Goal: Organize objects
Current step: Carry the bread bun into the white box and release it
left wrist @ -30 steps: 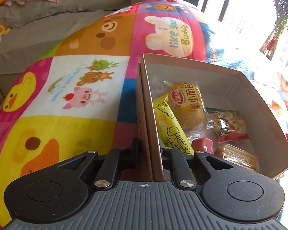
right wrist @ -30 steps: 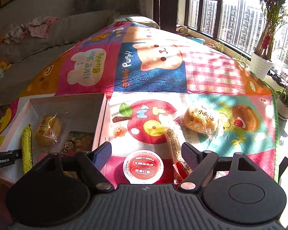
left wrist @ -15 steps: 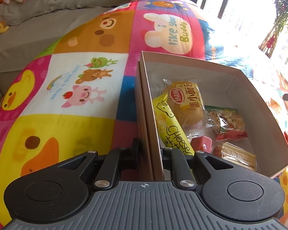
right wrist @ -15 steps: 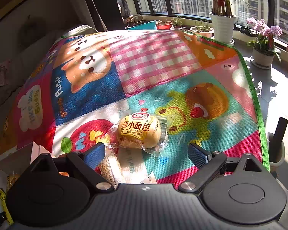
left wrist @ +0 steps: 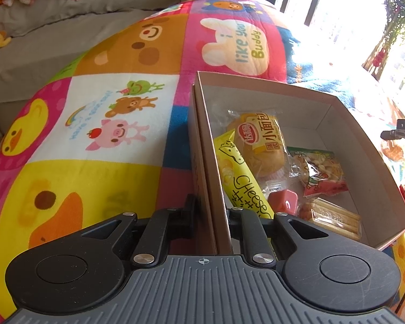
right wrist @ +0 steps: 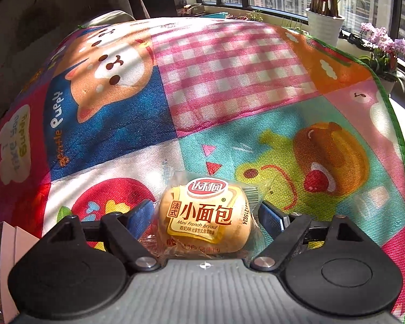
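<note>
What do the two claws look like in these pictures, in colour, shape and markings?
Both have a grey ribbed body with a small crosshair mark at its front edge, flanked by two rounded black housings with circular caps. Black link arms with silver rivets run forward to the fingers. The left claw has black fingers; the right claw has blue pads. No cables, sleeves or hands show.

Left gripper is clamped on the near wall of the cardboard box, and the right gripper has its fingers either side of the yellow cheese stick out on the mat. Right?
Not quite. In the right wrist view the right gripper straddles the wrapped mini bread on the mat, not the cheese stick, which already lies in the cardboard box. The left gripper is indeed clamped on the box's near wall.
</note>
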A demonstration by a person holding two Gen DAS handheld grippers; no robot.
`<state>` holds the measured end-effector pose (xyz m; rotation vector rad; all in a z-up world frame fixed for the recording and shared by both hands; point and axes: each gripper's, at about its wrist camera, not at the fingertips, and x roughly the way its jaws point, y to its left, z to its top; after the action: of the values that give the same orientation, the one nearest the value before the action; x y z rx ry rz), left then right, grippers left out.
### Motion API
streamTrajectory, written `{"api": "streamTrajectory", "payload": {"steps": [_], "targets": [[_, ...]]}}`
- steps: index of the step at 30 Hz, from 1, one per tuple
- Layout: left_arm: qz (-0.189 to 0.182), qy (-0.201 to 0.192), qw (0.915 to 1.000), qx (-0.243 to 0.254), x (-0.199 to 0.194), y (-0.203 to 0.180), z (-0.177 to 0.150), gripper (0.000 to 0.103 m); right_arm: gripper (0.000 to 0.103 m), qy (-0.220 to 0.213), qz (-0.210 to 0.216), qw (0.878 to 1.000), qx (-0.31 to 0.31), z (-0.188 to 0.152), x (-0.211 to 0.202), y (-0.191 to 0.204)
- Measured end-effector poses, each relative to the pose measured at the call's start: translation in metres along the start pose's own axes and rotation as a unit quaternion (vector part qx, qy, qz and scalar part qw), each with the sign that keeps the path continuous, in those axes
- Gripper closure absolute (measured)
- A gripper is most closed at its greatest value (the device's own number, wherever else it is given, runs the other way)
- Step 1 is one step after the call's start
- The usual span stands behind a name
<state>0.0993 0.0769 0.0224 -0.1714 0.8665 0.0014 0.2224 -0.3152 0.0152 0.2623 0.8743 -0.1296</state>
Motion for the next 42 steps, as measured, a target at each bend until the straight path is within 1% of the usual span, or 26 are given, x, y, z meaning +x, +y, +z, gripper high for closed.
{"api": "streamTrajectory", "payload": {"steps": [1, 4, 6, 8, 9, 11, 13, 16, 20, 23, 24, 26, 29, 30, 34, 35, 36, 37, 40, 42], "targets": [[0.000, -0.001, 1.0000, 0.001, 0.000, 0.000, 0.000, 0.086, 0.023, -0.006, -0.002, 1.000, -0.001, -0.002, -0.009, -0.002], [-0.001, -0.001, 1.0000, 0.002, 0.000, 0.001, -0.001, 0.086, 0.024, -0.034, -0.008, 0.999, -0.020, -0.013, -0.046, -0.005], [-0.001, -0.002, 1.0000, 0.004, 0.000, 0.001, -0.001, 0.086, 0.024, -0.045, 0.010, 0.998, -0.038, -0.025, -0.076, -0.006], [-0.002, -0.001, 1.0000, 0.003, 0.000, 0.001, 0.000, 0.086, 0.024, -0.045, 0.029, 0.997, -0.058, -0.040, -0.101, -0.004], [-0.002, -0.001, 1.0000, 0.003, 0.000, 0.001, 0.000, 0.086, 0.024, -0.044, 0.040, 0.995, -0.078, -0.053, -0.117, -0.001], [-0.002, -0.002, 1.0000, 0.006, 0.000, 0.001, -0.001, 0.086, 0.023, -0.041, 0.043, 0.991, -0.117, -0.077, -0.136, 0.005], [0.001, -0.002, 0.9999, 0.011, 0.000, 0.000, -0.001, 0.086, 0.023, -0.026, 0.053, 0.986, -0.154, -0.104, -0.148, 0.011], [0.007, -0.004, 0.9998, 0.019, 0.000, -0.003, -0.001, 0.086, 0.023, 0.005, 0.074, 0.982, -0.171, -0.137, -0.155, 0.014], [0.016, -0.008, 0.9994, 0.029, 0.000, -0.007, -0.003, 0.087, 0.023, 0.023, 0.103, 0.976, -0.188, -0.169, -0.159, 0.017], [0.023, -0.013, 0.9991, 0.033, -0.001, -0.009, -0.004, 0.087, 0.022, 0.030, 0.116, 0.973, -0.198, -0.183, -0.161, 0.019], [0.025, -0.016, 0.9990, 0.034, -0.001, -0.010, -0.005, 0.087, 0.021, 0.028, 0.112, 0.972, -0.204, -0.186, -0.161, 0.019], [0.029, -0.021, 0.9987, 0.036, -0.001, -0.011, -0.007, 0.087, 0.014, 0.020, 0.097, 0.970, -0.222, -0.192, -0.163, 0.019], [0.032, -0.022, 0.9985, 0.037, -0.002, -0.013, -0.008, 0.087, 0.007, 0.011, 0.081, 0.967, -0.241, -0.199, -0.169, 0.012], [0.033, -0.022, 0.9986, 0.036, -0.002, -0.013, -0.008, 0.087, 0.006, 0.005, 0.073, 0.966, -0.249, -0.201, -0.172, 0.010], [0.031, -0.020, 0.9987, 0.034, -0.001, -0.012, -0.007, 0.087, 0.003, -0.033, 0.016, 0.956, -0.290, -0.211, -0.183, 0.001], [0.031, -0.021, 0.9987, 0.034, -0.002, -0.012, -0.007, 0.087, 0.002, -0.038, 0.004, 0.956, -0.290, -0.210, -0.185, -0.003], [0.031, -0.021, 0.9988, 0.033, -0.002, -0.011, -0.007, 0.087, 0.002, -0.038, 0.002, 0.958, -0.283, -0.209, -0.186, -0.006], [0.031, -0.021, 0.9988, 0.033, -0.002, -0.011, -0.007, 0.087, 0.002, -0.033, 0.008, 0.963, -0.268, -0.206, -0.188, -0.011], [0.030, -0.021, 0.9988, 0.032, -0.001, -0.011, -0.007, 0.087, 0.002, -0.006, 0.048, 0.979, -0.197, -0.196, -0.188, -0.022], [0.030, -0.021, 0.9988, 0.032, -0.001, -0.011, -0.007, 0.087, 0.002, 0.002, 0.066, 0.986, -0.156, -0.191, -0.185, -0.023]]}}
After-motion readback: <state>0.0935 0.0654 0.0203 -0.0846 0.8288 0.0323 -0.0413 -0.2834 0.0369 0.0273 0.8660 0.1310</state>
